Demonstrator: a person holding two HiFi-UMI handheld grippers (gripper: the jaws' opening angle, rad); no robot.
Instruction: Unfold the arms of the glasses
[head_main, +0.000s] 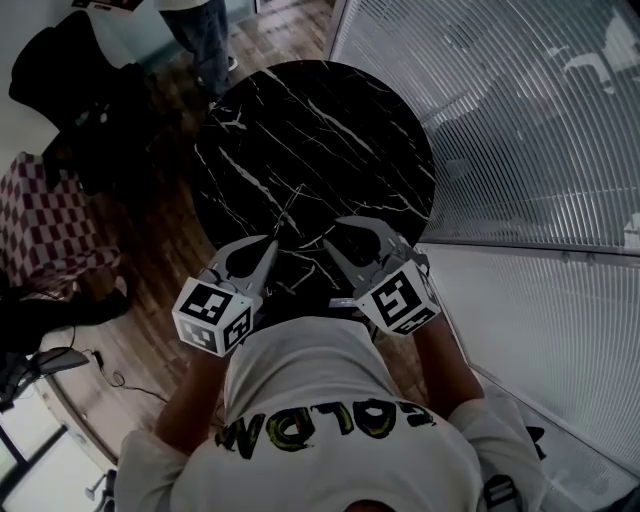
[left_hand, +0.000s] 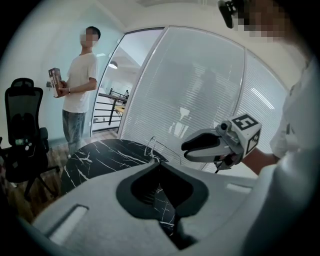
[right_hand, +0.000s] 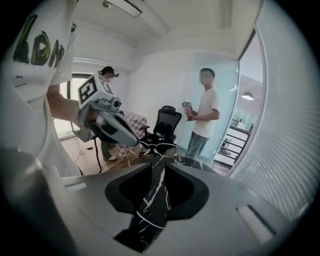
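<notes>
Thin wire-framed glasses (head_main: 288, 212) hang just above the near part of a round black marble table (head_main: 330, 130). My left gripper (head_main: 272, 242) is shut, its tips meeting on the glasses' near end; in the left gripper view a lens (left_hand: 152, 145) sits right past the jaw tips (left_hand: 159, 164). My right gripper (head_main: 330, 240) is close beside it, to the right. Its jaws stand a narrow gap apart, with nothing between them. In the right gripper view the glasses (right_hand: 159, 146) lie just beyond the gap (right_hand: 158, 167), with the left gripper (right_hand: 136, 143) at their left side.
A person (head_main: 205, 40) stands at the table's far side holding a small box. A black office chair (head_main: 70, 90) and a checkered seat (head_main: 50, 220) are on the left. A glass wall with blinds (head_main: 520, 120) runs along the right.
</notes>
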